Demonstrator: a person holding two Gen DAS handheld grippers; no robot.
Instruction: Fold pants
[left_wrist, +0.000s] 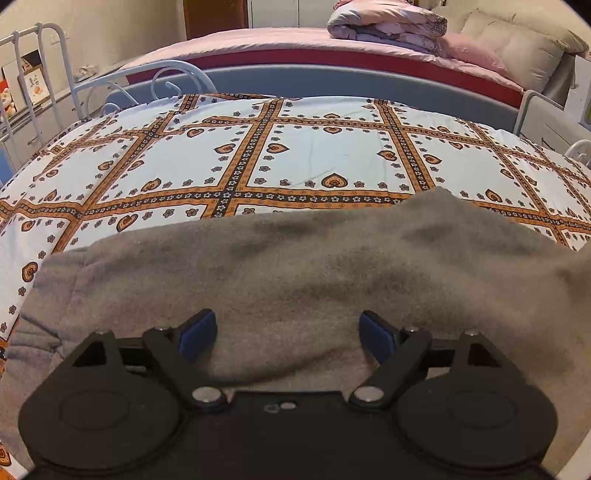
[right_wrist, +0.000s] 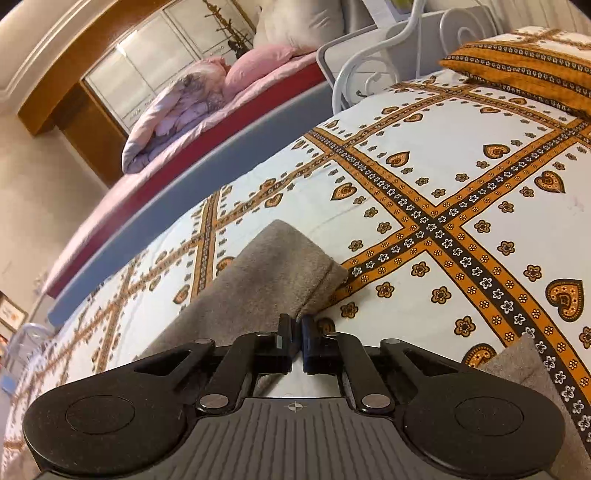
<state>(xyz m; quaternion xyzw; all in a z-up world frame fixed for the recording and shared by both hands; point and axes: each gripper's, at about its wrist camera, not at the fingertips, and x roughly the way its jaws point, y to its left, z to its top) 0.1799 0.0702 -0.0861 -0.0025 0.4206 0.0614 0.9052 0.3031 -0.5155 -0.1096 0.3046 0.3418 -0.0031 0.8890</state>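
Grey-brown fleece pants (left_wrist: 295, 258) lie across the near part of a bed covered by a white sheet with orange bands and hearts (left_wrist: 325, 155). My left gripper (left_wrist: 288, 334) hovers just over the pants with its blue pads wide apart and nothing pinched between them. In the right wrist view one pant leg (right_wrist: 266, 273) runs from its cuff end down to my right gripper (right_wrist: 297, 332). That gripper's pads are pressed together on the fabric's edge. Another corner of the pants (right_wrist: 517, 369) shows at the lower right.
An orange patterned pillow (right_wrist: 517, 62) lies at the head of the bed. White metal bed rails (left_wrist: 44, 74) stand at the left and far side. Beyond is a second bed with a pink sheet (left_wrist: 258, 40) and a folded quilt (left_wrist: 388, 22).
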